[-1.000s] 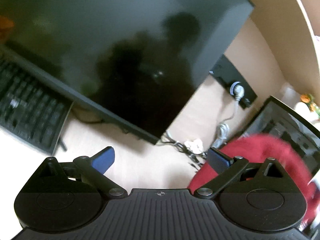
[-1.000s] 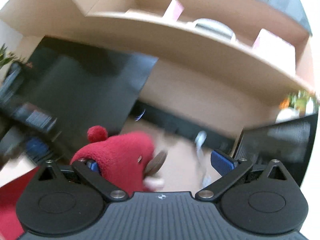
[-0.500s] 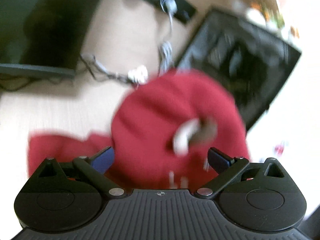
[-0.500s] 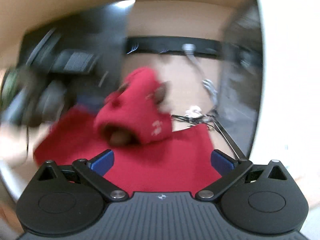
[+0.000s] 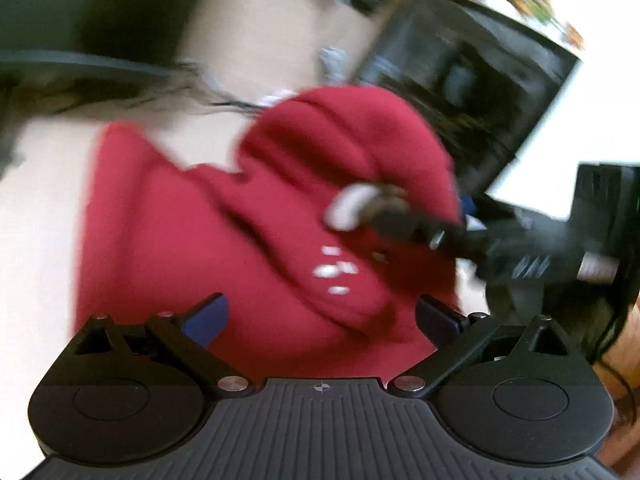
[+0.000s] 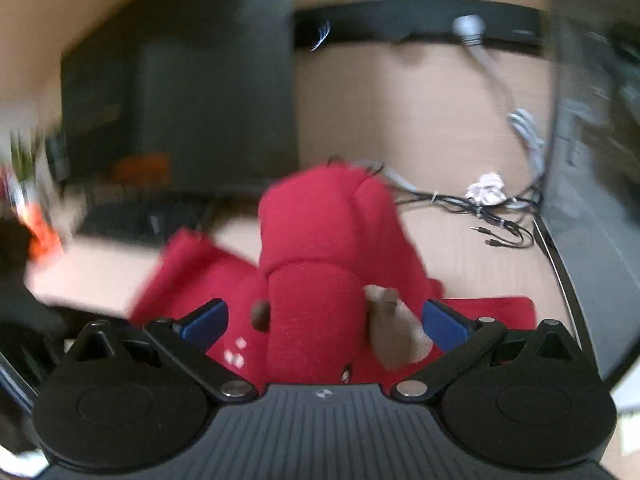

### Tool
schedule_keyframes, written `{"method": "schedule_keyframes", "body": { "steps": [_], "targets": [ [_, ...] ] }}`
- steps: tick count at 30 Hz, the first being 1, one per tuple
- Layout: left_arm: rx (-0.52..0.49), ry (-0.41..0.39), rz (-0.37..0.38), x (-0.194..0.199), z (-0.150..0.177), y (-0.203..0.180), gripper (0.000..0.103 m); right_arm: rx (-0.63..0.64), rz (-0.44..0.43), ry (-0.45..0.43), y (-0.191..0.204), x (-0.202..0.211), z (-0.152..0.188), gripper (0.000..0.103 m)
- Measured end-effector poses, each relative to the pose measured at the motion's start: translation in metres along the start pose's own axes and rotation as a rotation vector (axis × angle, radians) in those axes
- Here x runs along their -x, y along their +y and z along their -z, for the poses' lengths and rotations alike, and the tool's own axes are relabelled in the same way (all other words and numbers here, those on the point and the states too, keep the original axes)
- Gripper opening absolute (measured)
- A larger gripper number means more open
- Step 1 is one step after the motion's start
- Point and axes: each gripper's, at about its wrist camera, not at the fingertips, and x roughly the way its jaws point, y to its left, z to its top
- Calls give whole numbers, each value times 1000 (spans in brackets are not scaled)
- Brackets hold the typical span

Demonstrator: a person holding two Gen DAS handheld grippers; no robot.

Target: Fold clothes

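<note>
A red fleece garment [image 5: 168,248] lies crumpled on the light desk [image 5: 44,208]. Its hood [image 5: 344,148] bulges up and carries a brown and white horn [image 5: 360,204] and small white marks [image 5: 332,270]. My left gripper [image 5: 320,320] hovers open just above the garment's near edge, nothing pinched. My right gripper [image 6: 324,322] has its jaws closing, and the hood [image 6: 316,280] with its brown horn [image 6: 392,332] stands between the blue pads [image 6: 206,320] without being pressed. In the left wrist view the right gripper [image 5: 424,216] reaches in from the right at the horn.
A dark monitor [image 6: 216,92] and a keyboard [image 6: 152,216] stand behind the garment on the left. A black power strip [image 6: 416,20], a tangle of cables [image 6: 488,216] and crumpled white paper [image 6: 486,194] lie at the back. A dark glass-sided case [image 5: 472,92] stands at the right.
Both views have swung down from the monitor and shelf to the desk. The red garment has come down onto the desk, and the right gripper has closed in around the hood.
</note>
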Motion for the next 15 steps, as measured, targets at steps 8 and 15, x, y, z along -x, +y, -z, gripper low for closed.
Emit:
{"method": "schedule_keyframes", "body": {
  "steps": [8,15],
  "targets": [
    [59,-84,25,-3,6,9,102,-359,-225,87,-39,-29,-71,51],
    [43,-82,55,8,11,18,102,-378,-281,-35,-14,-32,-145,50]
  ]
}}
